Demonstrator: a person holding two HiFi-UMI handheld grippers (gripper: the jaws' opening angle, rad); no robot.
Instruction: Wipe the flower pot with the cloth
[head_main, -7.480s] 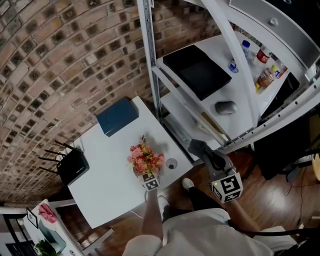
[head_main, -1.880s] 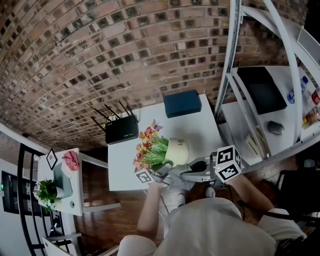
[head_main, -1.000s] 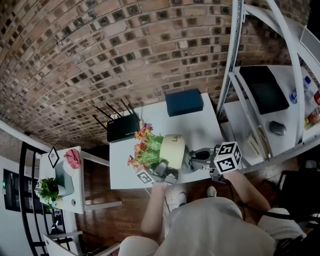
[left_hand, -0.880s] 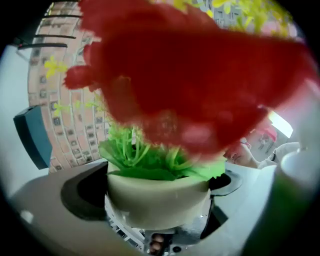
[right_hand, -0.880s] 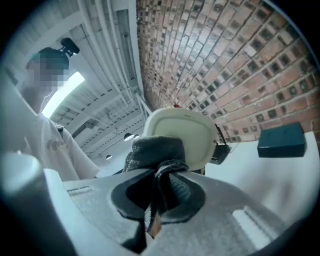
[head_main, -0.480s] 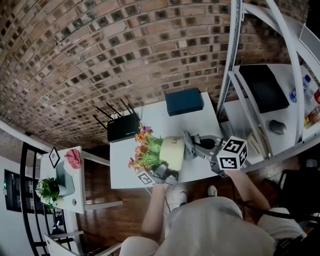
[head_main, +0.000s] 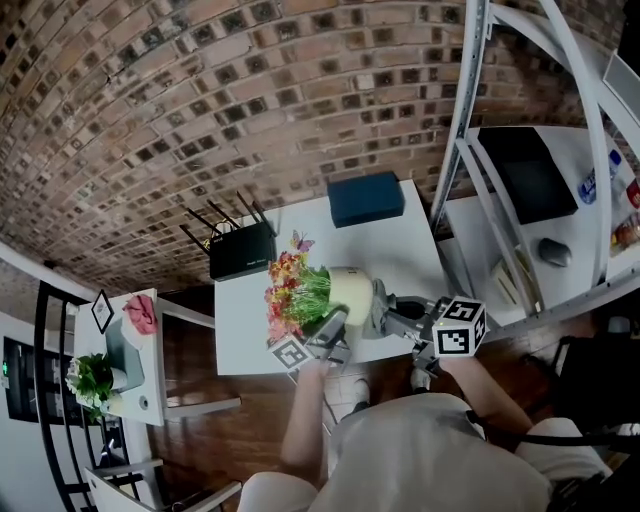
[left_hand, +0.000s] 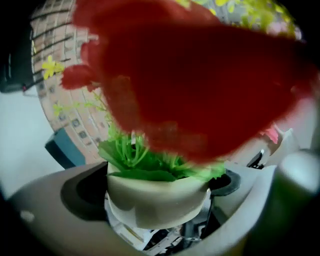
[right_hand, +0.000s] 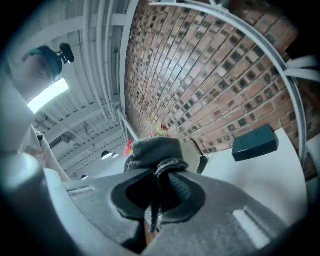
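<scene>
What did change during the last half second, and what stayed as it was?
The right gripper, shut on the cloth, moved along the flower pot toward the person. The left gripper still holds the pot tipped. The router and the blue box stayed put.

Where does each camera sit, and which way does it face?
Head view: on the person's head, looking steeply down at the table; forearms, torso, left gripper and right gripper show.
Left gripper view: on the left gripper, looking along its jaws, shut on the flower pot.
Right gripper view: on the right gripper, looking along jaws shut on the cloth.
Shared: all three show the blue box.
</scene>
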